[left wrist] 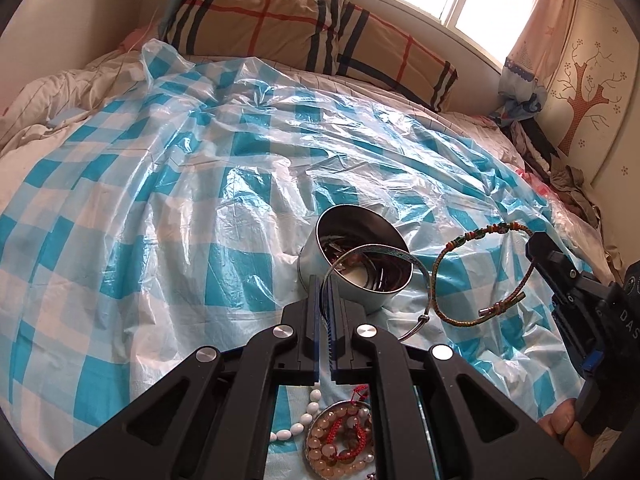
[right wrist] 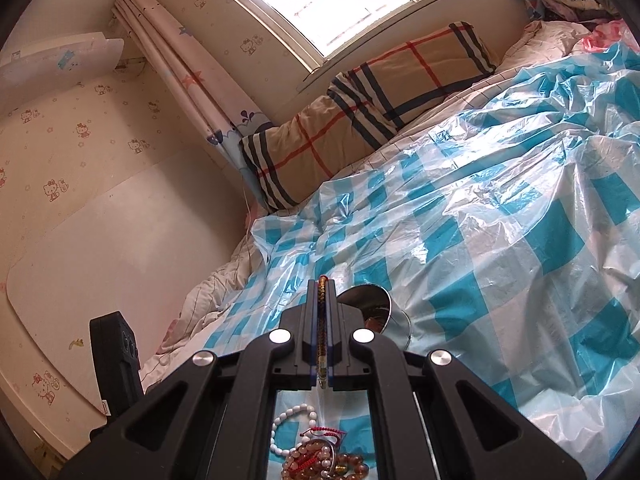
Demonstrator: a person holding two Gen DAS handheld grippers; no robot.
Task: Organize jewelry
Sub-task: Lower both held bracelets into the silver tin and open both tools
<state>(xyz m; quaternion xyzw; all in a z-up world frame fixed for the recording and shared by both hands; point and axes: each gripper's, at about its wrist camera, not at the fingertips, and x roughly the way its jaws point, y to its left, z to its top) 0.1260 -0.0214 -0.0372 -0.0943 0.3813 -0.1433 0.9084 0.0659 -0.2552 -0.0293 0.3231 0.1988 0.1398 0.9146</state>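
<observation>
My left gripper (left wrist: 323,280) is shut on a thin bluish bangle (left wrist: 384,246) that arcs over the rim of a steel bowl (left wrist: 352,224). The bowl is tilted on the bed and holds several pieces of jewelry. To its right, my right gripper (left wrist: 535,241) holds a multicoloured braided cord bracelet (left wrist: 490,229) above the sheet. In the right wrist view the right gripper (right wrist: 322,280) is shut, with the braided cord (right wrist: 322,320) pinched between its pads. The bowl (right wrist: 370,300) sits just behind the fingers there.
A blue-and-white checked plastic sheet (left wrist: 160,200) covers the bed. Near me lie a white bead bracelet (left wrist: 308,416) and pink beads with red cord in a round dish (left wrist: 340,440). A plaid pillow (left wrist: 280,20) lies under the window. A thumb (left wrist: 560,424) grips the right handle.
</observation>
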